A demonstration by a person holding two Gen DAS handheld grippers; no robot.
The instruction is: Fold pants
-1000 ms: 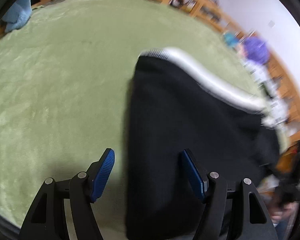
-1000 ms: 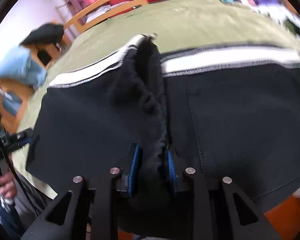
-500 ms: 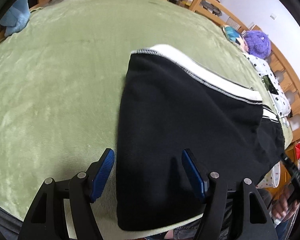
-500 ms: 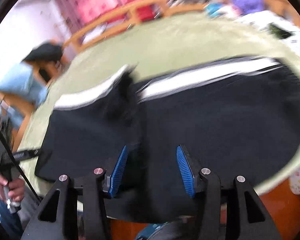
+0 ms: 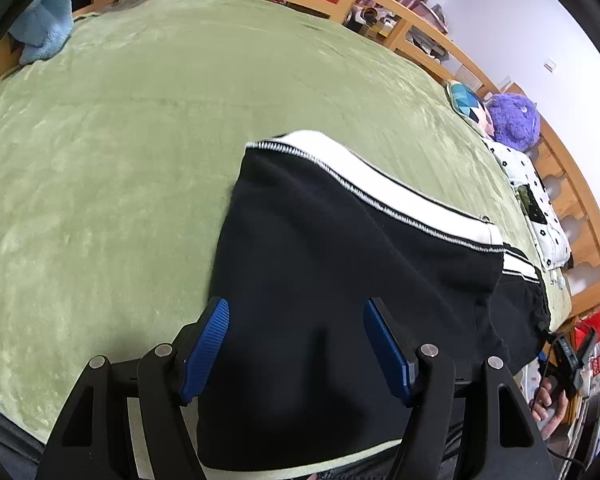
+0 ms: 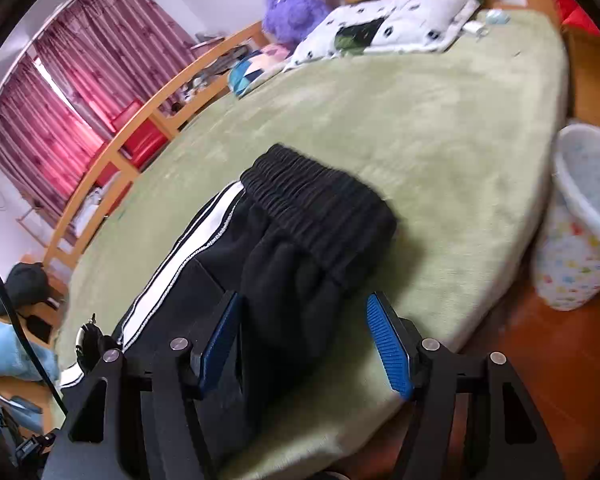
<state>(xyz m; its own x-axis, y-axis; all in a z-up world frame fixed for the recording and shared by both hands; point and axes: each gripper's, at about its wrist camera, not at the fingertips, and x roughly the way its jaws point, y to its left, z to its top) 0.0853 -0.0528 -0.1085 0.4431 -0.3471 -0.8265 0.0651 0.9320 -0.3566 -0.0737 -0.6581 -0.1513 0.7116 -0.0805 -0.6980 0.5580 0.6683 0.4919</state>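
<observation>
pants (image 5: pixel 340 280) on blanket (image 5: pixel 120 160) | basket (image 6: pixel 580 232) beside bed

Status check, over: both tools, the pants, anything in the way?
Left tool open, empty. Right tool opening, nothing gripped. Pants folded on the green blanket. Nothing in the way.

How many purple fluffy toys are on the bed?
1. The purple fluffy toy sits at the far end of the green bed, beside the spotted pillow by the wooden rail. Others may be hidden.

Red curtains (image 6: pixel 60 92), wooden bed frame (image 5: pixel 440 36)
</observation>
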